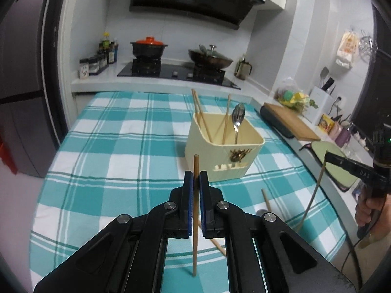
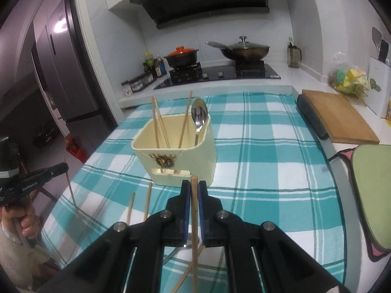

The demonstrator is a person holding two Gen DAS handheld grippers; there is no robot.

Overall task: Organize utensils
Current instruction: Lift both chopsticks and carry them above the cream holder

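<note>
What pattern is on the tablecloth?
Teal and white plaid tablecloth, clearest in the right wrist view.

Counter (image 1: pixel 342 196) covered by a teal-and-white checked cloth (image 1: pixel 117 146), cloth spread flat over most of the top. Cream utensil holder (image 1: pixel 223 156) standing upright on the cloth, toward the far middle. Loose wooden chopsticks (image 2: pixel 147 201) lying flat on the cloth on the near side of the holder, just beside it but not touching. Part of a metal spoon (image 2: pixel 189 240) also flat on the cloth, mostly hidden. Along the right edge: wooden cutting board (image 2: pixel 338 117) on a dark mat (image 2: pixel 311 119), and a green pad (image 2: pixel 374 195) nearer.
</note>
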